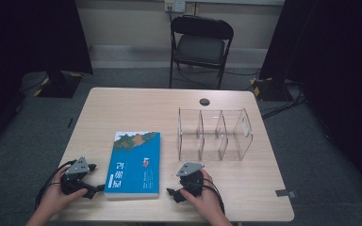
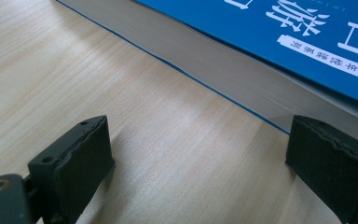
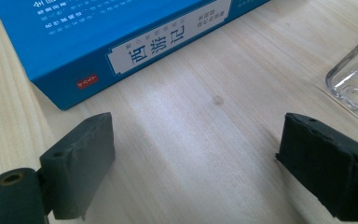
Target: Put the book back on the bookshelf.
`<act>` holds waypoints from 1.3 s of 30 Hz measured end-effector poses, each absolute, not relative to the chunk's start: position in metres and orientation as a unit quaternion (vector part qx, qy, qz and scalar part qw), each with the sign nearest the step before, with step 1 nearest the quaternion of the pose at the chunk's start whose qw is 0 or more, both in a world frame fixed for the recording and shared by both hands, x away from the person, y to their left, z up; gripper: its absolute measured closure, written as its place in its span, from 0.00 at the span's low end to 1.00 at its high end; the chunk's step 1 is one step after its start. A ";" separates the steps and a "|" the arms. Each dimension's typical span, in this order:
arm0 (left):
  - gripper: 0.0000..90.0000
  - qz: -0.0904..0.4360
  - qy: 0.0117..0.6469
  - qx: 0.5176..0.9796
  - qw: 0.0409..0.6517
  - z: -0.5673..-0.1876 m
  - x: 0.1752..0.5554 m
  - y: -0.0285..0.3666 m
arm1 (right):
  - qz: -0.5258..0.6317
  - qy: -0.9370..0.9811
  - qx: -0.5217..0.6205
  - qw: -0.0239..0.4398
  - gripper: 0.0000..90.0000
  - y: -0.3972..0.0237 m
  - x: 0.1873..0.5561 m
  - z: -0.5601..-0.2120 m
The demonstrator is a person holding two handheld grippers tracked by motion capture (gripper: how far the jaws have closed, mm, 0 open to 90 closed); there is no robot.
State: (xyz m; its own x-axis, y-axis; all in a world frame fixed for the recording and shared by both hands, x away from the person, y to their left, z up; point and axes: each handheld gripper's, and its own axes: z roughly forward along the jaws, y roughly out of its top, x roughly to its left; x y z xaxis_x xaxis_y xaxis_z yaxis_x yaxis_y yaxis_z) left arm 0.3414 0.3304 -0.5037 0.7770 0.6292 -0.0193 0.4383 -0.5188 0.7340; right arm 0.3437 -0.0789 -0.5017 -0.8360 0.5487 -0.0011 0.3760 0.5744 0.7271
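Both grippers are sitting wide open flanking the blue book [image 1: 134,165], left gripper [image 1: 95,189] hugging its 9 o'clock edge, right gripper [image 1: 170,192] at 3 o'clock with bare table [image 1: 136,106] between.

One blue book [image 1: 134,162] on the table [image 1: 122,108], one clear organizer [image 1: 214,134] with three compartments, two grippers, and one folding chair [image 1: 200,44] behind.

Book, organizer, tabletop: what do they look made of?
Book: paper, thick page block, glossy blue softcover by its sheen. Organizer: clear hard plastic, likely acrylic; see-through walls, bright glinting edges. Table: pale wood grain, matte, probably laminate rather than solid wood; the grain looks printed and even.
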 end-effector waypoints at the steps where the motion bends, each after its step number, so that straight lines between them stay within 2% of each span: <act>1: 0.07 0.126 0.312 0.862 0.380 -0.504 0.341 0.330 | 0.379 0.880 0.262 0.114 0.11 -0.079 0.344 -0.502; 7: 0.07 0.121 0.311 0.867 0.370 -0.502 0.335 0.335 | 0.378 0.881 0.260 0.114 0.11 -0.079 0.344 -0.502; 12: 0.19 0.102 0.303 0.879 0.354 -0.495 0.324 0.340 | 0.377 0.881 0.262 0.112 0.11 -0.078 0.344 -0.501; 15: 0.18 0.096 0.284 0.888 0.347 -0.493 0.316 0.338 | 0.378 0.882 0.260 0.110 0.11 -0.078 0.345 -0.501; 19: 0.23 0.076 0.248 0.900 0.350 -0.489 0.308 0.333 | 0.396 0.883 0.230 0.100 0.16 -0.072 0.340 -0.499; 23: 0.22 0.075 0.241 0.905 0.341 -0.489 0.305 0.326 | 0.420 0.881 0.182 0.118 0.15 -0.053 0.328 -0.484; 29: 0.21 0.072 0.245 0.907 0.336 -0.489 0.303 0.317 | 0.436 0.880 0.150 0.115 0.15 -0.019 0.323 -0.474; 31: 0.21 0.076 0.251 0.904 0.337 -0.490 0.302 0.315 | 0.434 0.885 0.142 0.097 0.19 0.003 0.325 -0.478; 33: 0.20 0.077 0.250 0.908 0.328 -0.489 0.301 0.313 | 0.432 0.886 0.141 0.090 0.19 0.007 0.326 -0.479; 34: 0.20 0.080 0.249 0.907 0.329 -0.489 0.300 0.312 | 0.427 0.889 0.128 0.107 0.22 0.015 0.327 -0.481; 39: 0.18 0.072 0.248 0.903 0.343 -0.490 0.302 0.309 | 0.420 0.893 0.101 0.129 0.22 0.021 0.327 -0.484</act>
State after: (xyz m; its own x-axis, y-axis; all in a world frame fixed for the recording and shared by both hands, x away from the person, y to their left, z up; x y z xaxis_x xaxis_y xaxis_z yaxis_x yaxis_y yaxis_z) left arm 0.3016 0.3091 -0.4903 0.8665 0.4976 -0.0396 0.3983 -0.6415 0.6556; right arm 0.3266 0.0205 -0.4836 -0.9460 0.2896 -0.1460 0.0722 0.6268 0.7758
